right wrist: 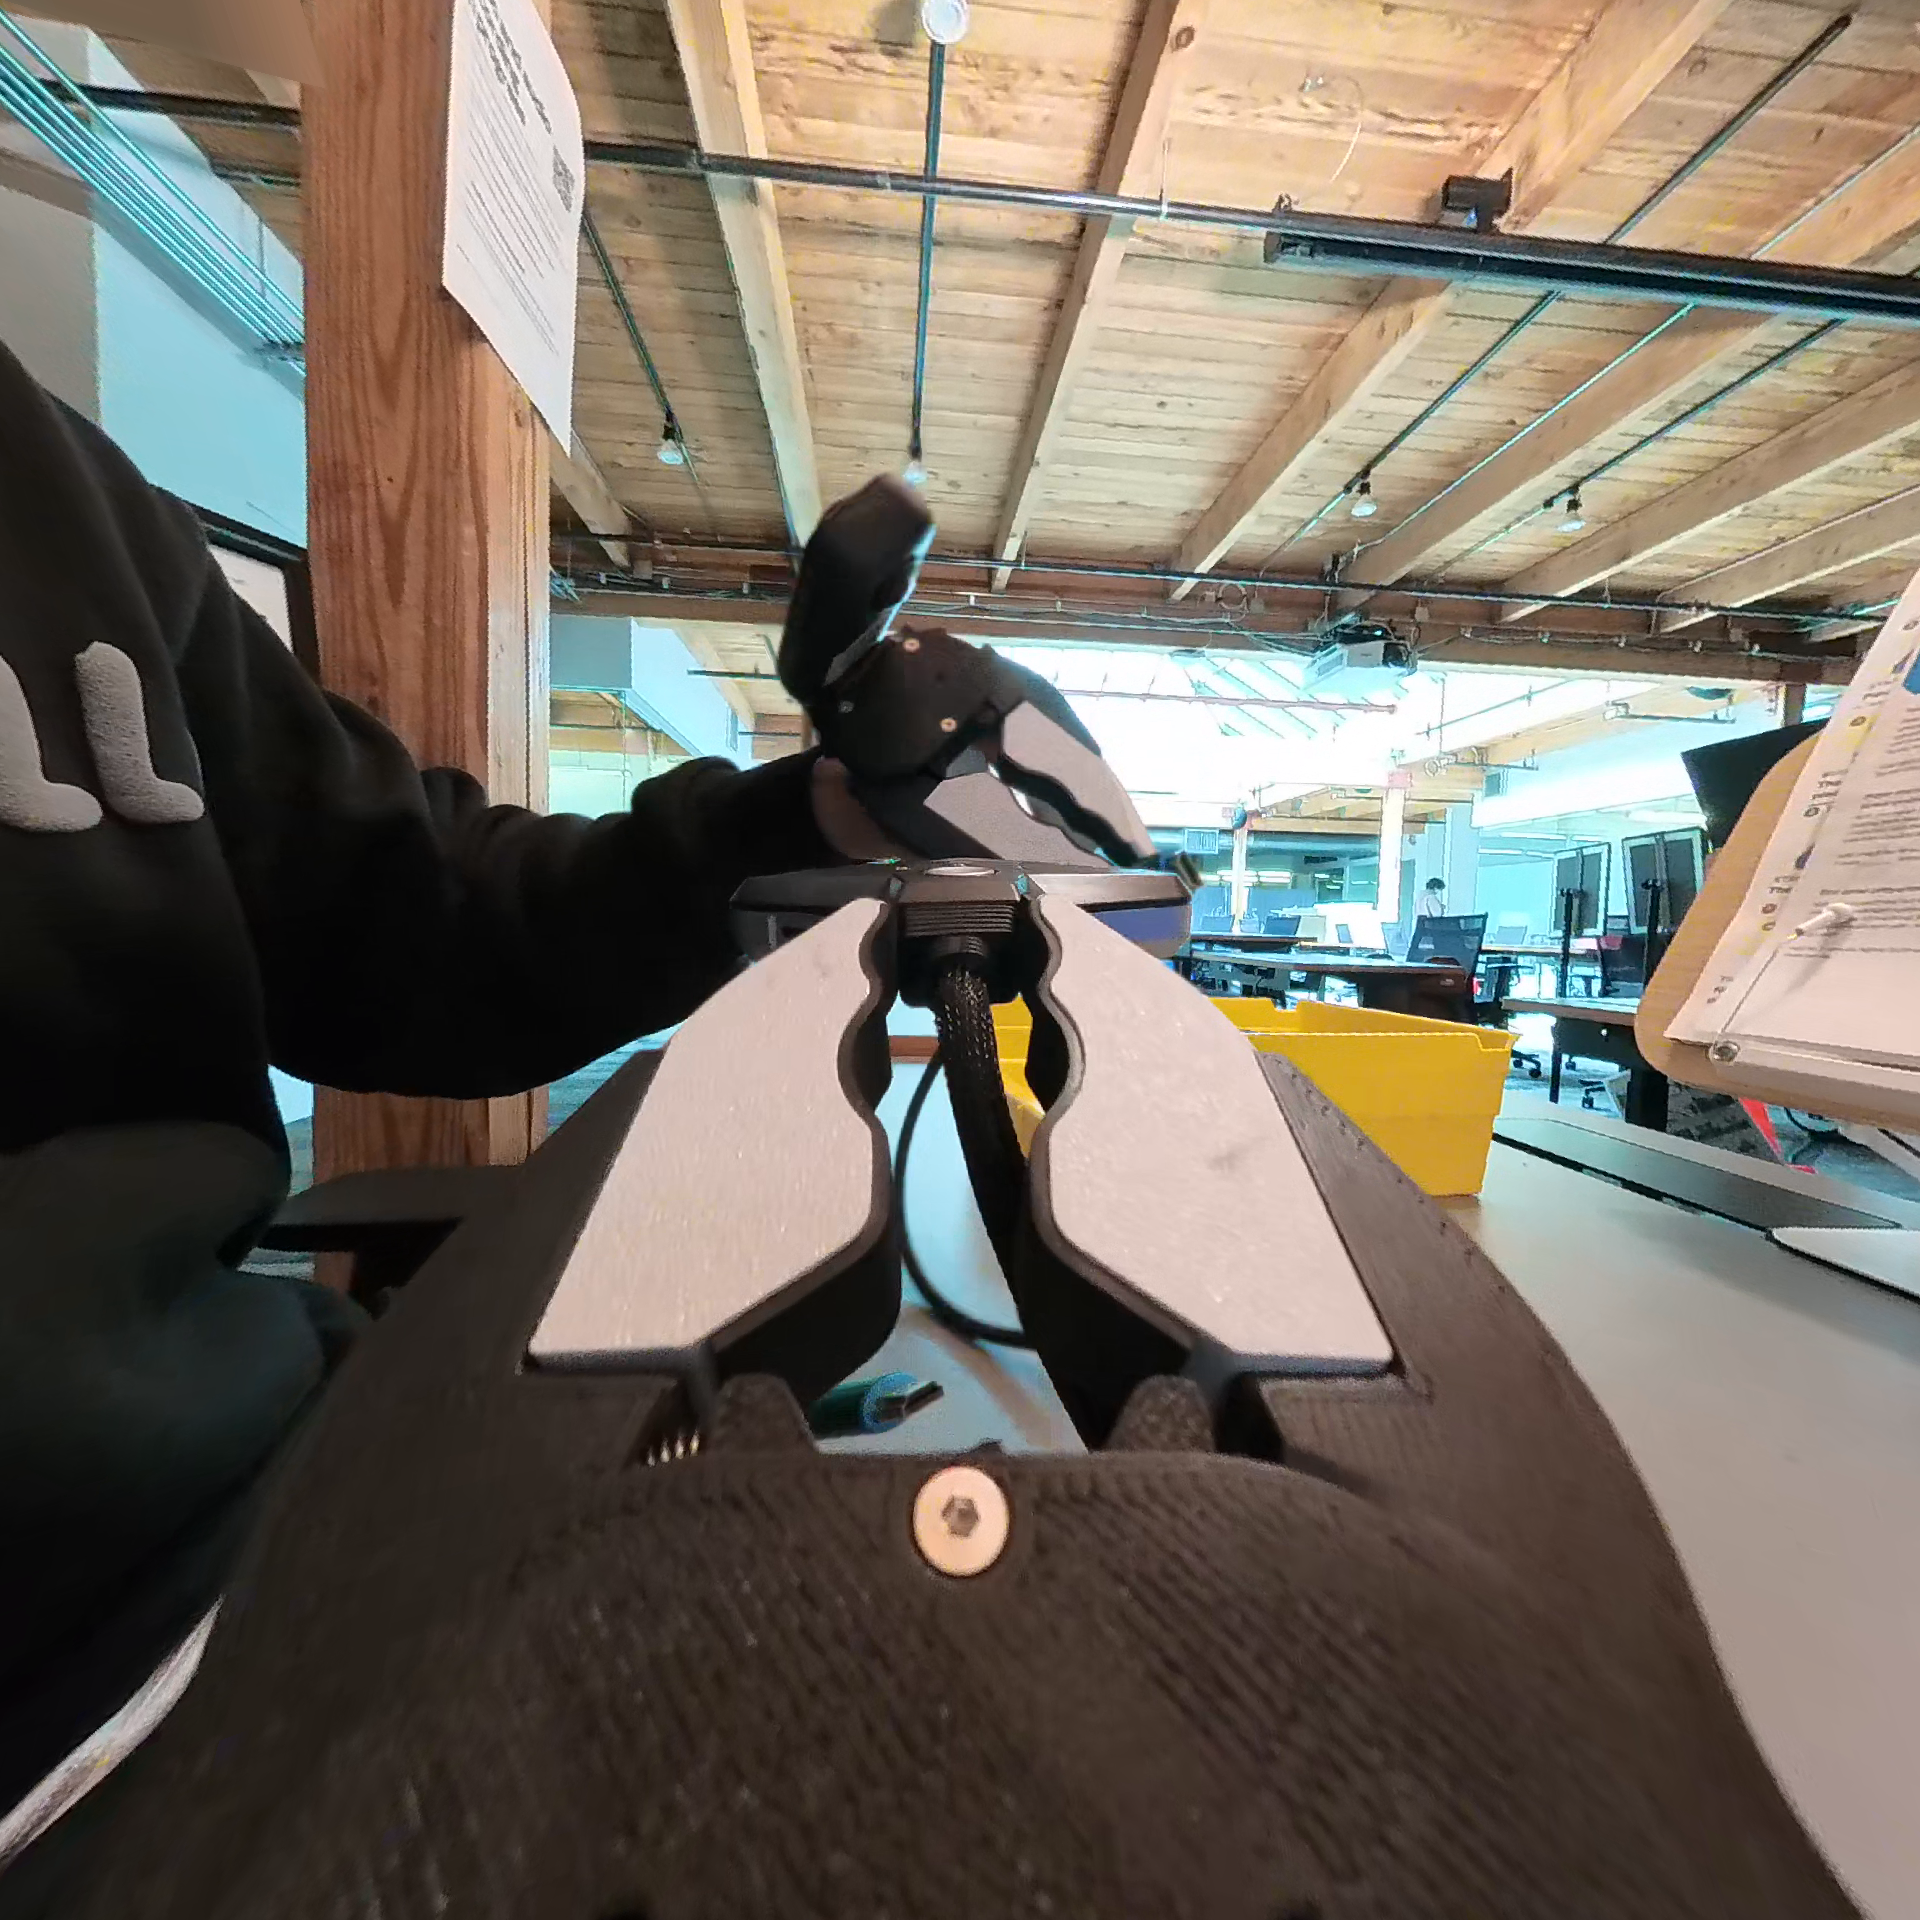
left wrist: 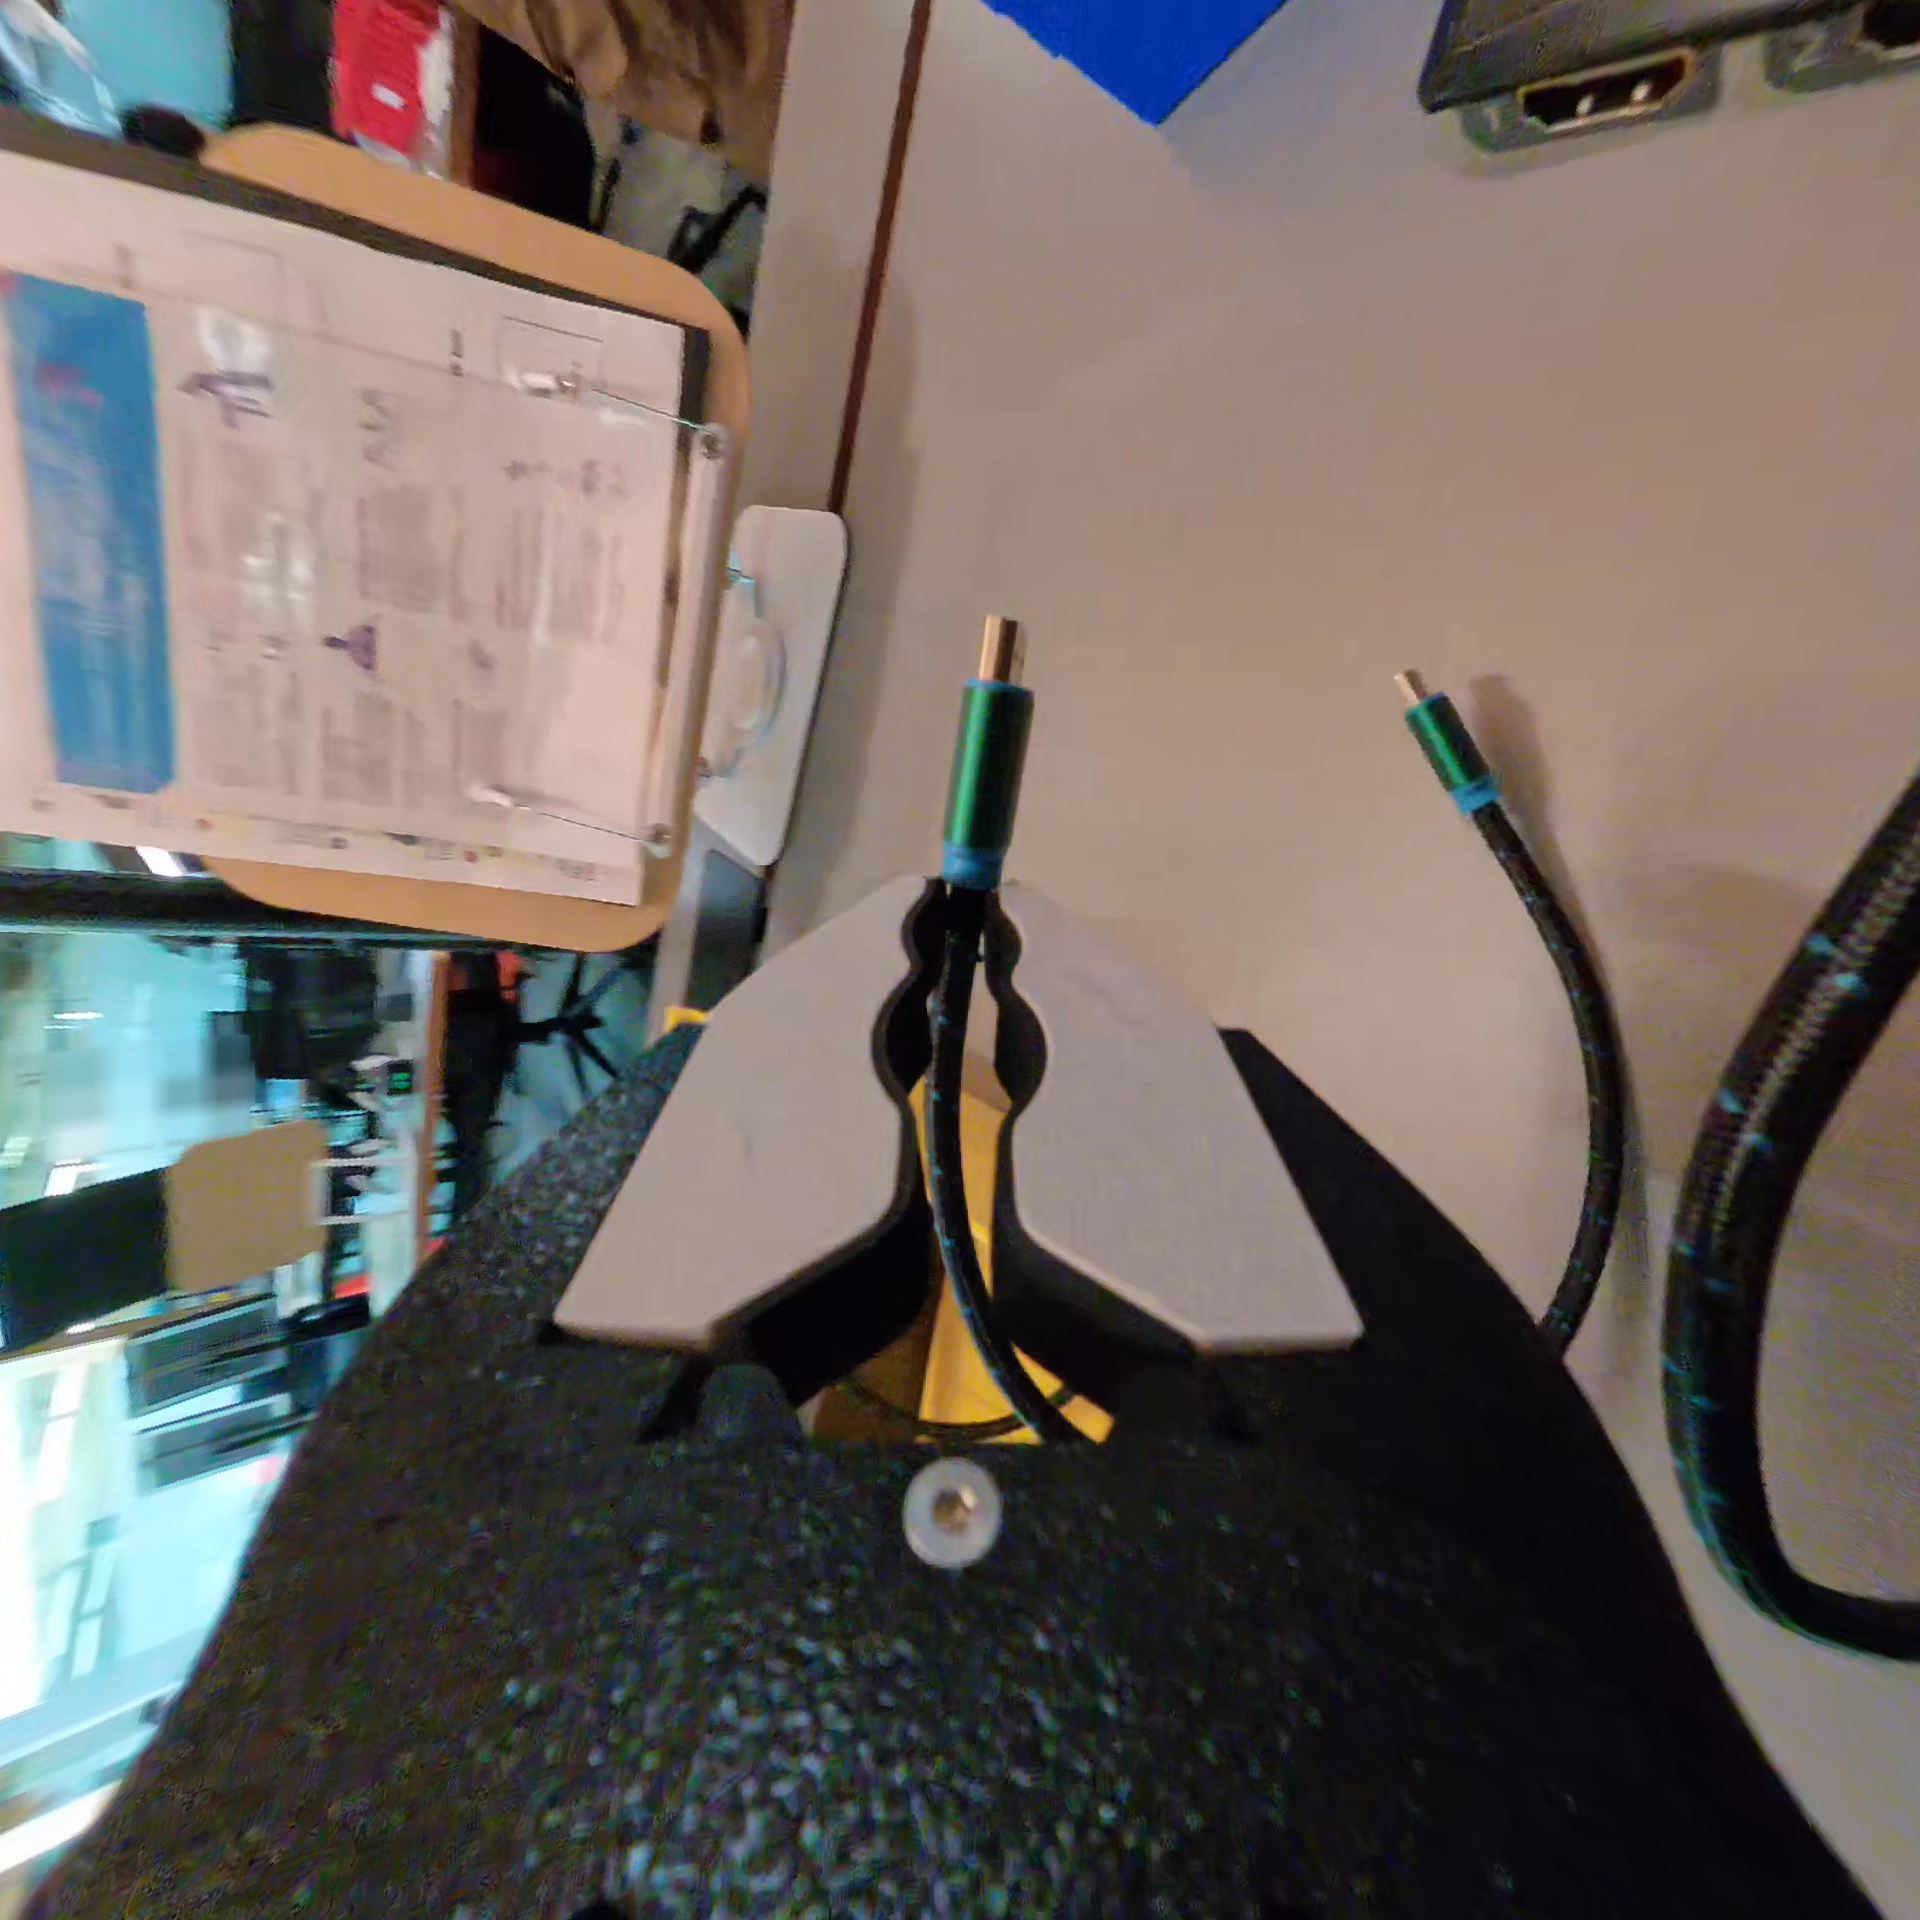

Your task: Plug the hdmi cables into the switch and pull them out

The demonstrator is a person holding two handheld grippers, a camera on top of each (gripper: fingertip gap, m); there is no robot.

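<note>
Two HDMI plugs show in my left wrist view: one green-sleeved plug (left wrist: 992,769) stands at centre frame, poking out past my left tool (left wrist: 966,894), and a second green plug (left wrist: 1449,748) lies on the pale table (left wrist: 1299,436) just right of centre. The switch (left wrist: 1579,73) sits in the upper right corner with an open port facing the plugs, well apart from both. I judge the braided cable (left wrist: 961,1091) light but springy, stiff enough to hold a curve, so the rigid metal sleeve is the better place to take hold; pinching the cord lets the plug wobble. My left tool is pressed together on the cable just below the sleeve. In the right wrist view, my right tool (right wrist: 961,935) pinches a black ribbed connector (right wrist: 956,920) at centre frame, its braided lead hanging between the fingers.
</note>
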